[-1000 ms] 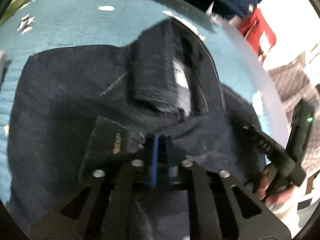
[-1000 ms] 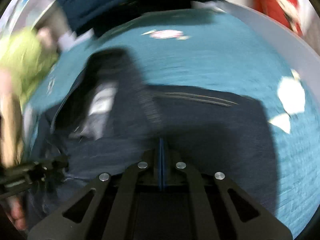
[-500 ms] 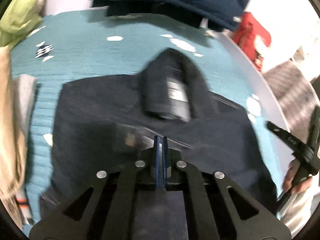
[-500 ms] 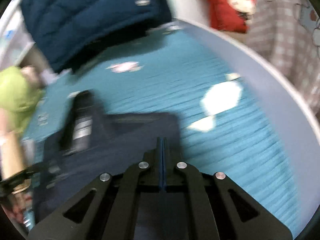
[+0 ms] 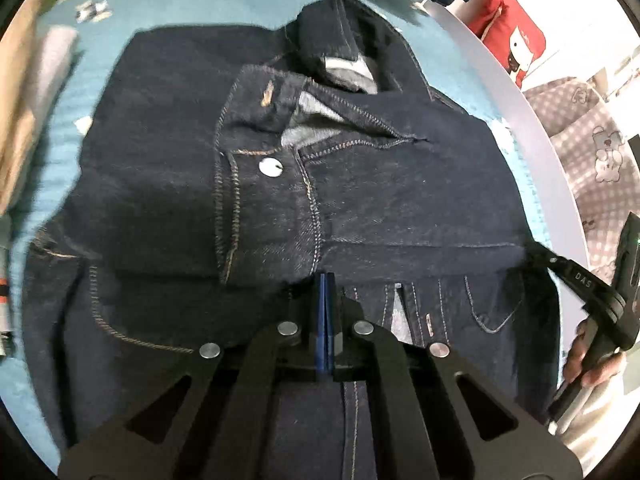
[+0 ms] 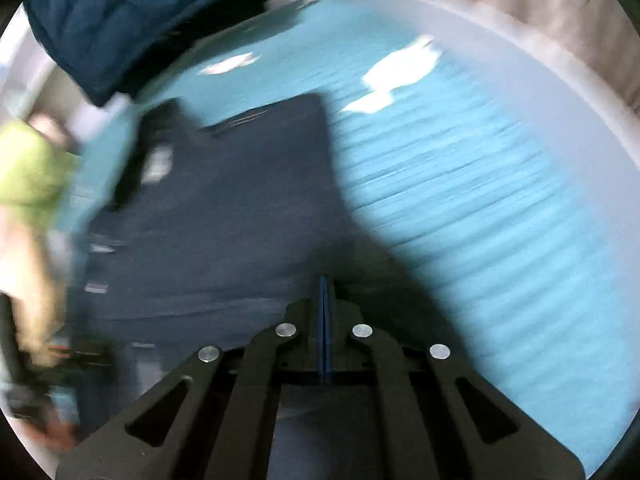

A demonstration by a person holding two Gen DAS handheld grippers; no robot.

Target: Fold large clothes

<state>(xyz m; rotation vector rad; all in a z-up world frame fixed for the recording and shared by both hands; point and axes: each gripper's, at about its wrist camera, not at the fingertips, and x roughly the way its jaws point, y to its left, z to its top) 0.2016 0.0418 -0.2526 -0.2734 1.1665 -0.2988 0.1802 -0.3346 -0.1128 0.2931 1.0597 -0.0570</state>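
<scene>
Between the black metal arms of the left gripper [image 5: 325,280], the two blue pads stand pressed together, nipping a fold of dark denim at their tips. That cloth belongs to a pair of jeans [image 5: 400,208], which lies folded and spread across a ribbed teal cover [image 5: 80,80]; its heavy twill carries tan stitching along the seams, a round silver button [image 5: 271,167] sits by the open fly, and a paler grey lining shows inside the waistband. At the far end a rolled cuff sticks up. To the right, a hand [image 5: 592,364] grips the black handle of the other tool. Seen from the right wrist, the right gripper [image 6: 325,284] has its blue pads shut flat against each other above the jeans [image 6: 240,220]; the blur hides whether any cloth is caught between them. Beyond it the teal cover [image 6: 480,200] runs in fine ridges with white patches, edged by a smooth pale rim [image 6: 560,68]. A quilted navy jacket [image 6: 140,12] lies at the far edge, and something lime green [image 6: 28,168] lies to the left.
</scene>
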